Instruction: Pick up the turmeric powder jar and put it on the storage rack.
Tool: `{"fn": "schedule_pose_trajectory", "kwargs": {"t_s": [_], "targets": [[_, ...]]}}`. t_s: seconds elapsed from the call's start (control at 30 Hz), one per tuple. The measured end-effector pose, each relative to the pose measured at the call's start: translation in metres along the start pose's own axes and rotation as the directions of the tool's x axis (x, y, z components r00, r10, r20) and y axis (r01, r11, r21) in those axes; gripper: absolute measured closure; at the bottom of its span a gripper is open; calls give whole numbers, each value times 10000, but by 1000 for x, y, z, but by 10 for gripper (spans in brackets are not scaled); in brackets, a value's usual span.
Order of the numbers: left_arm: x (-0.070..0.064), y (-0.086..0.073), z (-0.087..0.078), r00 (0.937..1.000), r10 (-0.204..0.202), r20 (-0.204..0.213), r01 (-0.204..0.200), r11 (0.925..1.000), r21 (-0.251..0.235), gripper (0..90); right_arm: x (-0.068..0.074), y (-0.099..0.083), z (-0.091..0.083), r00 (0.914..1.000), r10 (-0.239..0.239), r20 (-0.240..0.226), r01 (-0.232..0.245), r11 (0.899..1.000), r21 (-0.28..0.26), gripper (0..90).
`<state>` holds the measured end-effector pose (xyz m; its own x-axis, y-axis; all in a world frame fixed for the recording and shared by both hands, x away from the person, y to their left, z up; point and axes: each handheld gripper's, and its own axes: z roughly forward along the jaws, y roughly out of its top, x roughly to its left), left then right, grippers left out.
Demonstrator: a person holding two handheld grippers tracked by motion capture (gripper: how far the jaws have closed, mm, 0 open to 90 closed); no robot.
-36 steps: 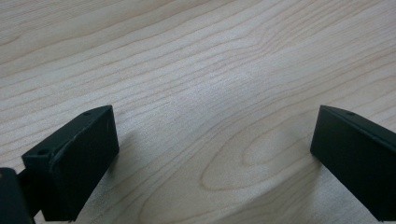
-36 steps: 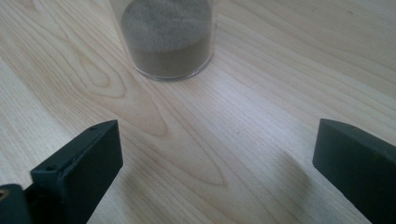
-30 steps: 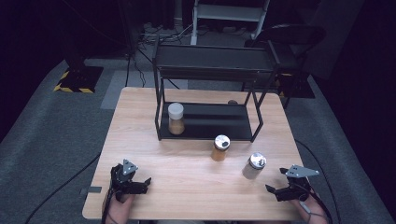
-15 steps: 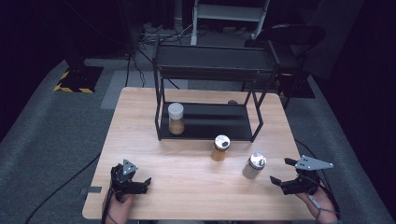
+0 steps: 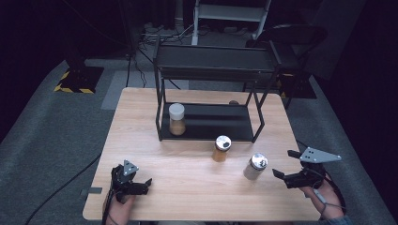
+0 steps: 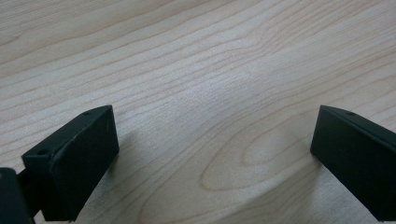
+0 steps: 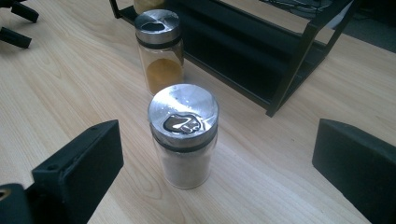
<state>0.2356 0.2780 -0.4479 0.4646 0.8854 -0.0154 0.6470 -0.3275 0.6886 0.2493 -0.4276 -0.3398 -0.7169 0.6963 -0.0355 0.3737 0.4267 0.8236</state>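
Here, clear jar [image 7: 183,135], shiny steel lid, pale powder inside; right gripper [image 7: 215,172] jaws spread, unclamped

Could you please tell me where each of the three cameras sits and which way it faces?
High view: above the person's side, facing forward and down on the table; both forearms show.
Left gripper view: on the left gripper, facing bare wood.
Right gripper view: on the right gripper, facing the pale jar.
Shared: high and right views show that jar.

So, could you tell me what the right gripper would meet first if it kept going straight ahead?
Most likely the silver-lidded jar of pale powder, standing between the right gripper's open fingers; the amber jar stands beyond it.
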Motion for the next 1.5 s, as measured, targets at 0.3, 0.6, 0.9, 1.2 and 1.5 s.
{"fn": "schedule_pose_trajectory", "kwargs": {"t_s": [0.3, 0.6, 0.9, 1.2, 1.5], "targets": [[0, 0, 0, 10000, -7, 1, 7, 10000, 4, 9, 6, 24, 1, 9998, -176, 60, 177, 9998, -134, 22], [0, 0, 0, 10000, -2, 2, 2, 10000, 0, 8, 11, 46, 15, 9996, -266, -75, 264, 9994, -227, 23], [0, 0, 0, 10000, -4, 1, 4, 10000, 0, 8, 22, 73, 38, 9981, -542, -295, 536, 9984, -180, 25], [0, 0, 0, 10000, -10, 5, 10, 10000, 1, 8, 29, 93, 68, 9979, -566, -308, 570, 9983, 109, 26], [0, 0, 0, 10000, -2, 4, 2, 10000, -19, 7, 39, 110, 96, 9975, -635, -295, 650, 9964, 537, 26]]}}
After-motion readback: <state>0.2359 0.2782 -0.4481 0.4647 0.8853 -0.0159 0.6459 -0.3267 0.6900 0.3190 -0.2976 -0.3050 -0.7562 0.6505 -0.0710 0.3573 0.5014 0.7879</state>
